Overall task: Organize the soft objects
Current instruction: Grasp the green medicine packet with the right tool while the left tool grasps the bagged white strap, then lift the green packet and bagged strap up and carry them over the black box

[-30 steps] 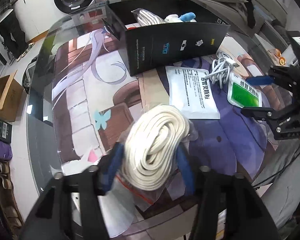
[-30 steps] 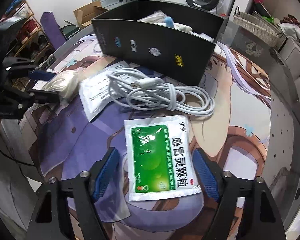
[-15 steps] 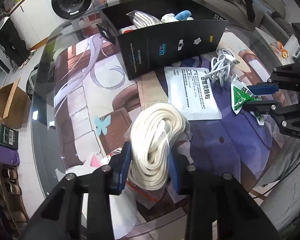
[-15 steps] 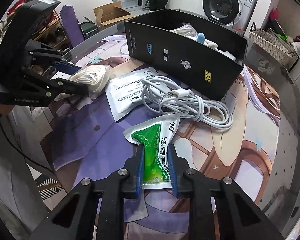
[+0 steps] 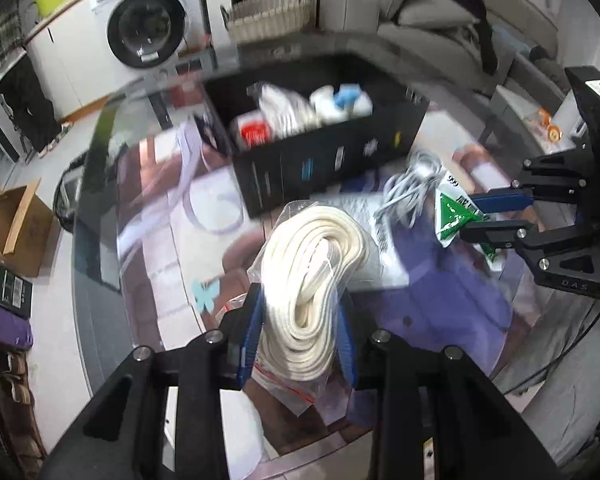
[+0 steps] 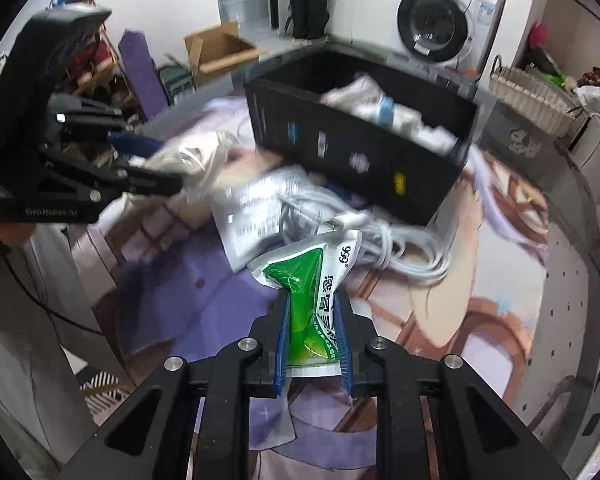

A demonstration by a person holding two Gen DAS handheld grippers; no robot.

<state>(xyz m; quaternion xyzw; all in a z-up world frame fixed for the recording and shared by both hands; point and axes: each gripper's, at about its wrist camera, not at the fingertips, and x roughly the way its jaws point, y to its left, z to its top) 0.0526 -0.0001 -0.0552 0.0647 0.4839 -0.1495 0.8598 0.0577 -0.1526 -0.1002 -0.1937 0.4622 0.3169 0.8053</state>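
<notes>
My left gripper (image 5: pixel 302 320) is shut on a clear bag of coiled white rope (image 5: pixel 314 268) and holds it above the table. It also shows in the right wrist view (image 6: pixel 148 164), with the bag (image 6: pixel 196 160) at the left. My right gripper (image 6: pixel 312 332) is shut on a green and white medicine packet (image 6: pixel 312 280), lifted off the table. It also shows in the left wrist view (image 5: pixel 488 216), with the packet (image 5: pixel 452 216). The black open box (image 5: pixel 324 160) (image 6: pixel 360 160) holds several soft items and stands ahead of both grippers.
A coiled white cable (image 6: pixel 364 236) and a white printed packet (image 6: pixel 256 208) lie on the printed mat (image 6: pixel 480 304) in front of the box. The round glass table's edge (image 5: pixel 96 248) curves at the left. A washing machine (image 5: pixel 144 36) and a wicker basket (image 5: pixel 268 20) stand beyond.
Both grippers have closed on their items and lifted them off the table, moving toward the black box. The green packet is crumpled between the right fingers.
</notes>
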